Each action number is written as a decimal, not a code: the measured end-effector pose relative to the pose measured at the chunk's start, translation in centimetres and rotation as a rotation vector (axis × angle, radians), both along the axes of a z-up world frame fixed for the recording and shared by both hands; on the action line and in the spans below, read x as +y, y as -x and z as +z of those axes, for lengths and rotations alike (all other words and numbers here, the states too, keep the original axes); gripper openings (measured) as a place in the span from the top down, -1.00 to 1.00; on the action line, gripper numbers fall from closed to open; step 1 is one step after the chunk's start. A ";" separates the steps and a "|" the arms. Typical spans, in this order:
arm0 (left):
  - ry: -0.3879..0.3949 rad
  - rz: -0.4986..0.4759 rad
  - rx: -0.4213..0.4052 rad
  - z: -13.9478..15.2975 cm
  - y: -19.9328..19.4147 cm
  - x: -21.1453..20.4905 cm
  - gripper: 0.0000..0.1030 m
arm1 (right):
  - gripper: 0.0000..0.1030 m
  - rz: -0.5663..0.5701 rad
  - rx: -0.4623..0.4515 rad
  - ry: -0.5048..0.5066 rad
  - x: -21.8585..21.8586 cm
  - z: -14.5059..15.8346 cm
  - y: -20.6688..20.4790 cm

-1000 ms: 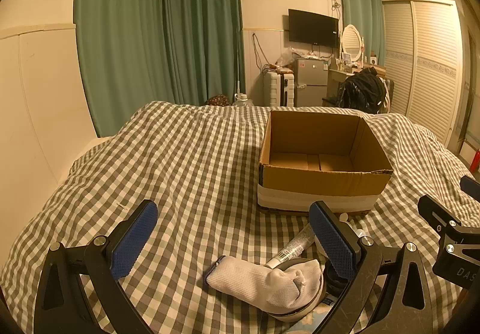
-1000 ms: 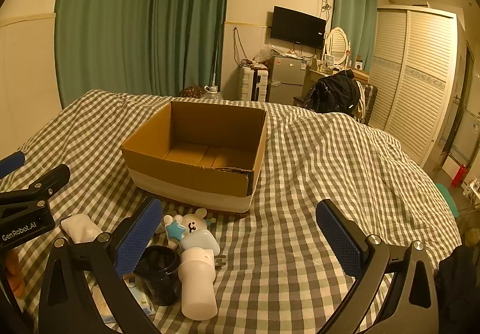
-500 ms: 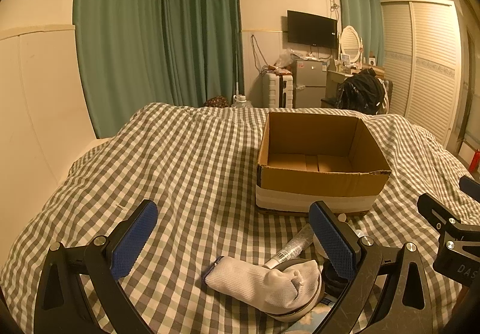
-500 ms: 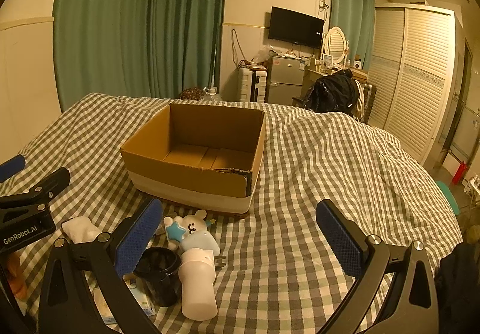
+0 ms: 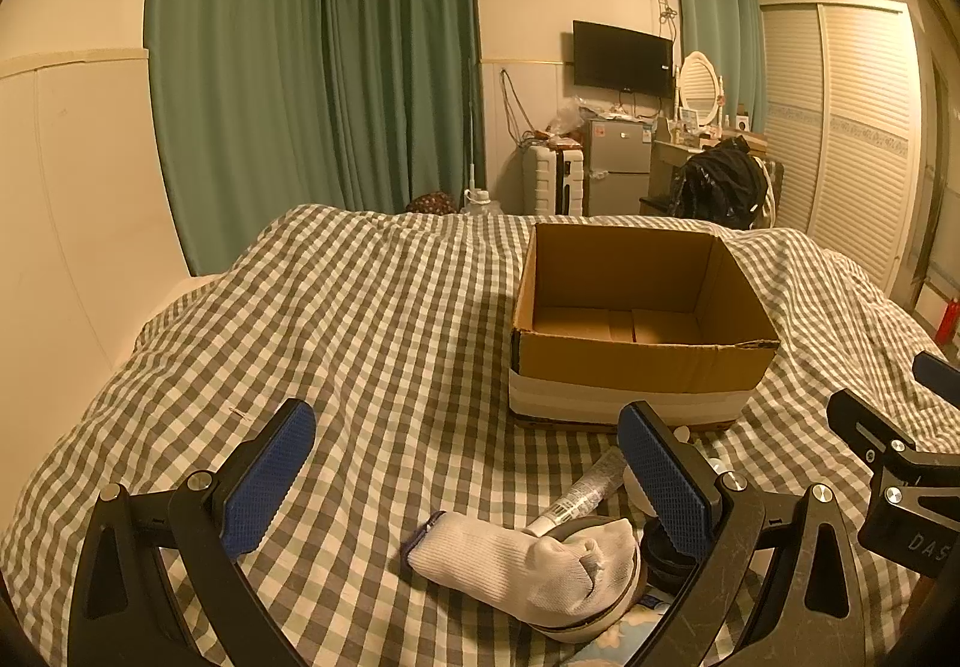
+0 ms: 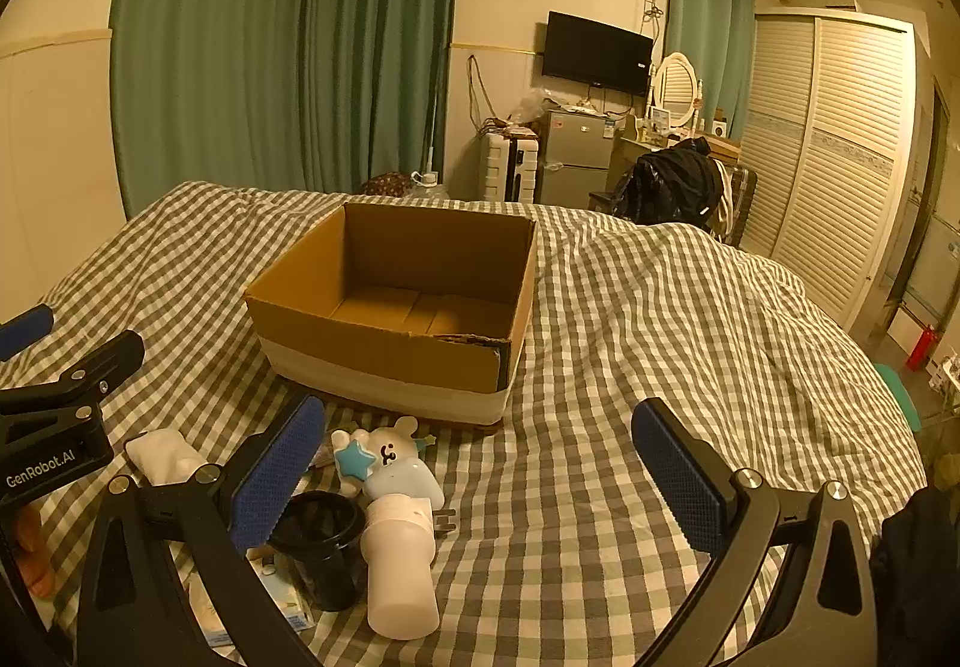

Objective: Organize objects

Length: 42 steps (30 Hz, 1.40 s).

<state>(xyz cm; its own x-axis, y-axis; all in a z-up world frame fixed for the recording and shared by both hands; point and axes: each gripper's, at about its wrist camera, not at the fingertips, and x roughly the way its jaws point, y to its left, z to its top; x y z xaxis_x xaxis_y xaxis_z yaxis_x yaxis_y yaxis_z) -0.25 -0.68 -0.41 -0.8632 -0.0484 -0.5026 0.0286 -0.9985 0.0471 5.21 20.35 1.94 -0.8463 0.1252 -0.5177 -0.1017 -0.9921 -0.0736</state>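
An open, empty cardboard box (image 5: 642,361) (image 6: 390,355) stands on the checked bed. In front of it lies a small pile: a white sock (image 5: 522,565) (image 6: 165,457) over a round tin, a white tube (image 5: 579,499), a black cup (image 6: 321,541), a white bottle (image 6: 402,571), a bear-shaped night light (image 6: 396,463) with a blue star. My left gripper (image 5: 468,475) is open above the sock. My right gripper (image 6: 480,475) is open over the bed, right of the pile; it also shows in the left wrist view (image 5: 888,463).
The checked bedcover (image 5: 372,319) spreads wide to the left and right of the box. Green curtains (image 5: 312,67), a fridge (image 5: 618,169), a chair with a black bag (image 5: 720,181) and a white wardrobe (image 5: 852,127) stand beyond the bed.
Both grippers have stayed open and almost still. The views have only shifted slightly; the objects have not moved.
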 end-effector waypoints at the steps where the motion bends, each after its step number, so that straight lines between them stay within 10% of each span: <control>1: -0.003 -0.003 0.000 0.0 0.0 0.0 -1.00 | -0.99 0.001 0.000 0.000 0.0 0.0 0.0; 25: -0.005 -0.022 -0.007 0.8 -2.1 0.7 -1.00 | -0.96 0.086 -0.008 -0.011 -0.9 1.5 -1.4; 42: 0.029 -0.073 -0.236 -5.0 -0.6 1.9 -1.00 | -0.90 0.098 -0.194 0.008 0.5 -3.7 0.1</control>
<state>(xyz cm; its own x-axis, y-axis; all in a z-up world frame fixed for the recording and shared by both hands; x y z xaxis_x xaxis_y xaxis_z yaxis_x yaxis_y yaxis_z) 0.35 1.19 -5.39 -0.7234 -0.0078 -0.6904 -0.0588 -0.9956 0.0728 5.15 20.84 -1.76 -0.7383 0.0424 -0.6731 0.0103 -0.9972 -0.0742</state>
